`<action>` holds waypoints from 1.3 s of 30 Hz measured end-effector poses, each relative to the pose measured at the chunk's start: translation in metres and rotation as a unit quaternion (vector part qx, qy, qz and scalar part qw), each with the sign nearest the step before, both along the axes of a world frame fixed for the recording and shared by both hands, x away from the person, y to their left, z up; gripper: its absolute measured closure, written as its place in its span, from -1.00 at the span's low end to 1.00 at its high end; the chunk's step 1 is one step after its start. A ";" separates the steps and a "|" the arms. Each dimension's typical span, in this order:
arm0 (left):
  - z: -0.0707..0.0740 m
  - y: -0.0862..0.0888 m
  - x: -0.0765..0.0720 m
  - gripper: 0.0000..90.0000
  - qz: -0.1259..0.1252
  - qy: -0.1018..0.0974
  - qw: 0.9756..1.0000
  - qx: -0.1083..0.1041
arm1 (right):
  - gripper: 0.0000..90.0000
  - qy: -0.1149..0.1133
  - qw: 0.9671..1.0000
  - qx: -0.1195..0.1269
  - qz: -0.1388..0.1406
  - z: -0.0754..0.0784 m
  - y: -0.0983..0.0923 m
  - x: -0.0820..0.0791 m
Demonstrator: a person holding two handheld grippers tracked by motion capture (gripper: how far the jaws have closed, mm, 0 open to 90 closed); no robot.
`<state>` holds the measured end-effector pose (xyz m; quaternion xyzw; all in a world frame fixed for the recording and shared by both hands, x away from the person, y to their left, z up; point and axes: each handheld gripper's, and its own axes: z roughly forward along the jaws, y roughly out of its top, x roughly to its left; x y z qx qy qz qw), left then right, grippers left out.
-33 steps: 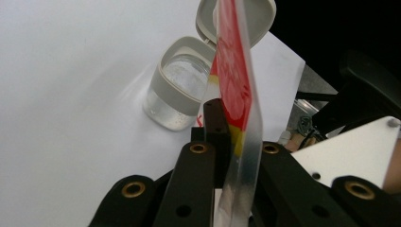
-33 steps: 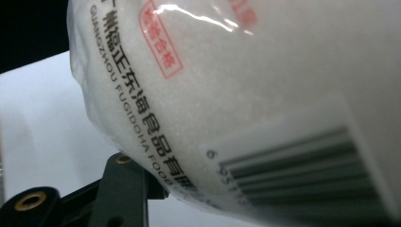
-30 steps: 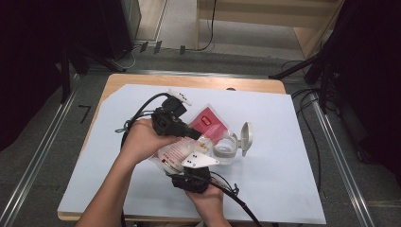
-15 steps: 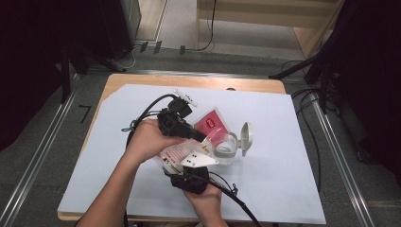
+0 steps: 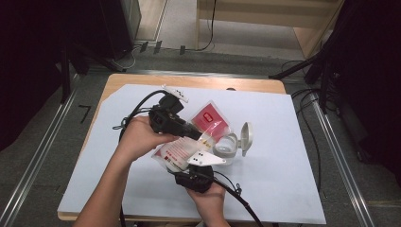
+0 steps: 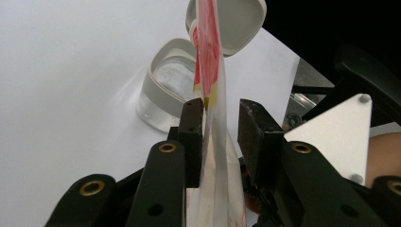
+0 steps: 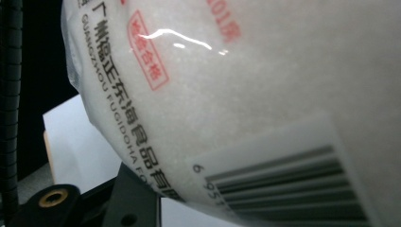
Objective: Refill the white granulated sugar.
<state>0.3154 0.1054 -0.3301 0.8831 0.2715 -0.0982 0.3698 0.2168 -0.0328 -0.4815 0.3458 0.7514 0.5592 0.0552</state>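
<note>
At the middle of the table [image 5: 293,142], under a smooth white sheet, a clear plastic bag [image 5: 182,150] of fine white grains with red print hangs between two grippers. Its film is glossy and creased; the right gripper view shows red stamps, black lettering and a barcode on a white label over the bulging, grainy fill. The bag's flat top end, red with a yellow strip, points toward 1 o'clock over a round clear jar [image 5: 226,145] with a grey rim, whose hinged lid [image 5: 246,138] stands open at the jar's 3 o'clock side.

The left gripper [image 5: 191,134] has just been opening its jaws: in the left gripper view the thin sealed edge of the bag runs between the black pads, against one pad and apart from the other. The right gripper [image 5: 194,168] sits under the bag's full end at 6 o'clock; whether its jaws press the bag I cannot tell.

Bare white sheet lies wide at 3 o'clock and 9 o'clock; the wooden table edge shows at 12 o'clock.
</note>
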 end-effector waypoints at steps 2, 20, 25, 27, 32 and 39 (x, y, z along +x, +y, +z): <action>0.002 0.005 0.000 0.61 -0.003 -0.001 1.000 -0.001 | 0.30 -0.002 1.000 0.002 0.000 0.000 0.000 0.000; 0.005 0.014 -0.002 1.00 0.019 -0.007 1.000 -0.006 | 0.18 -0.035 0.999 -0.039 0.009 0.016 0.012 -0.010; 0.004 0.005 -0.001 1.00 0.019 -0.018 1.000 -0.005 | 0.28 -0.016 0.999 -0.026 0.011 0.020 0.015 -0.006; 0.003 0.002 0.000 1.00 0.022 -0.017 1.000 0.000 | 0.27 -0.014 1.000 -0.026 0.012 0.019 0.014 -0.004; 0.002 -0.006 0.001 0.99 0.032 -0.005 0.999 0.001 | 0.23 -0.003 1.000 -0.020 0.012 0.018 0.011 0.001; -0.001 -0.012 0.001 0.89 0.033 -0.006 0.999 0.010 | 0.33 0.018 1.000 0.008 0.002 0.016 0.007 0.006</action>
